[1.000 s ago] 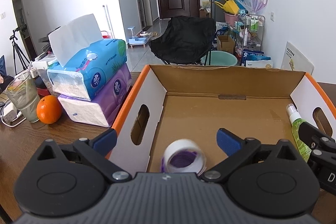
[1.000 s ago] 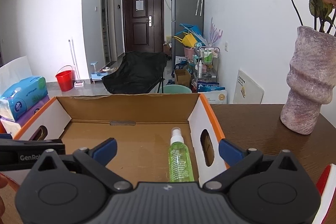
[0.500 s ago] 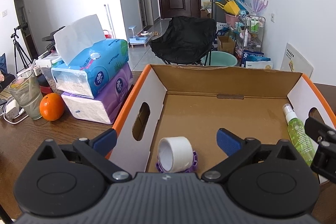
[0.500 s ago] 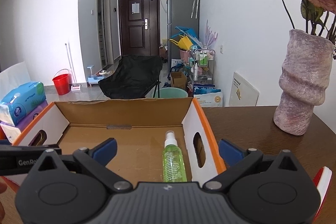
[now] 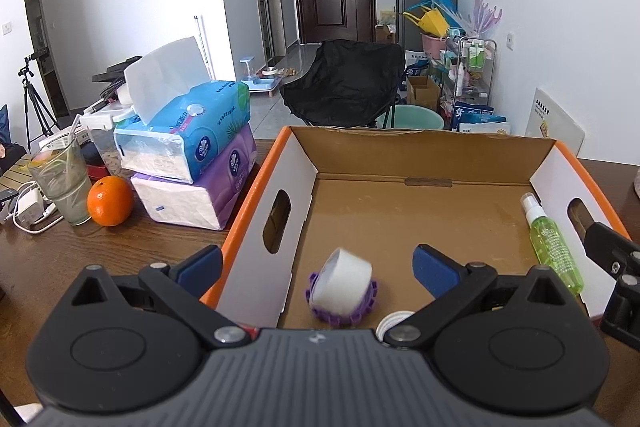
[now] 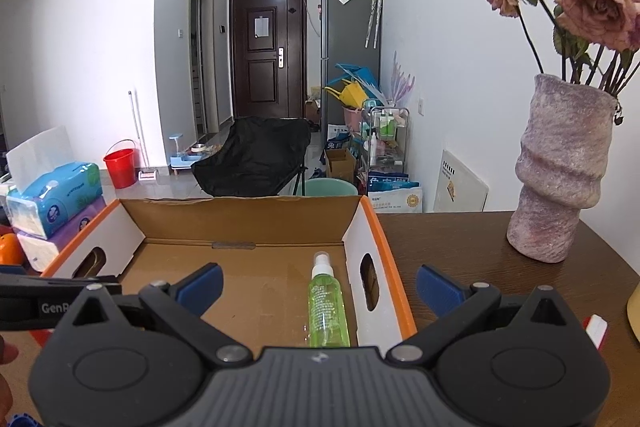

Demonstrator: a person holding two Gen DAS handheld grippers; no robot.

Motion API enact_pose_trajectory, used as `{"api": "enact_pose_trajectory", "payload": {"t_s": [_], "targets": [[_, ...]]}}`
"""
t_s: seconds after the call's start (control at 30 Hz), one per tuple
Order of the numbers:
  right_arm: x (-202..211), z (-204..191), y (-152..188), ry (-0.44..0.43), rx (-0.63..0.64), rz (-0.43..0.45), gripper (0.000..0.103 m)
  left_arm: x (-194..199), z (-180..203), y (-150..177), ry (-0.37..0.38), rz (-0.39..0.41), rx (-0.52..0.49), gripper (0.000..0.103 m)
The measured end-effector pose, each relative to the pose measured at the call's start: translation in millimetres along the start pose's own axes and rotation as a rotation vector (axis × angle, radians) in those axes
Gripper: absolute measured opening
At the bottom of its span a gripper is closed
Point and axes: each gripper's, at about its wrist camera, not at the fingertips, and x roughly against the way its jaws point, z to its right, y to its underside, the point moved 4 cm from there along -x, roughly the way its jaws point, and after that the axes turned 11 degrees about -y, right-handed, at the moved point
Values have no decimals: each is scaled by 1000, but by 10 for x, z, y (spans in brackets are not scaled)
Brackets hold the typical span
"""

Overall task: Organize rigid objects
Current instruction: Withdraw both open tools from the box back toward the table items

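Left gripper (image 5: 316, 269): jaws spread wide, nothing between the blue pads (image 5: 430, 265). The tape roll (image 5: 341, 286) sits low centre of the left wrist frame, inside the cardboard box (image 5: 420, 155), between the two fingertips but touching neither. It is a white roll, tilted, resting on a purple toothed ring (image 5: 362, 311). A white ribbed cap (image 5: 394, 319) shows just right of it, partly hidden by the gripper body.

Right gripper (image 6: 318, 287): jaws likewise spread, holding nothing. The green spray bottle (image 6: 326, 303) lies flat on the box floor at lower centre of the right wrist frame, between the fingertips, free of both, white nozzle pointing toward the far wall of the box. It lies just beside the box's right wall (image 6: 362, 251), below the handle cutout. The liquid is clear green.

Both grippers are held level at the near edge of the box, pointing across it. The left one straddles the box's left wall; the right one straddles the right wall.

Outside the box: stacked tissue packs (image 5: 192, 163), an orange (image 5: 110, 201), a drinking glass (image 5: 60, 181), and a mauve vase (image 6: 560, 171) of roses.
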Motion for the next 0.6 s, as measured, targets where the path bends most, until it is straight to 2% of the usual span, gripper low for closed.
{"api": "enact_pose_trajectory", "payload": {"t_s": [0.6], "targets": [[627, -94, 227, 2, 29, 39, 103, 512, -209, 321, 47, 40, -16, 103]]}}
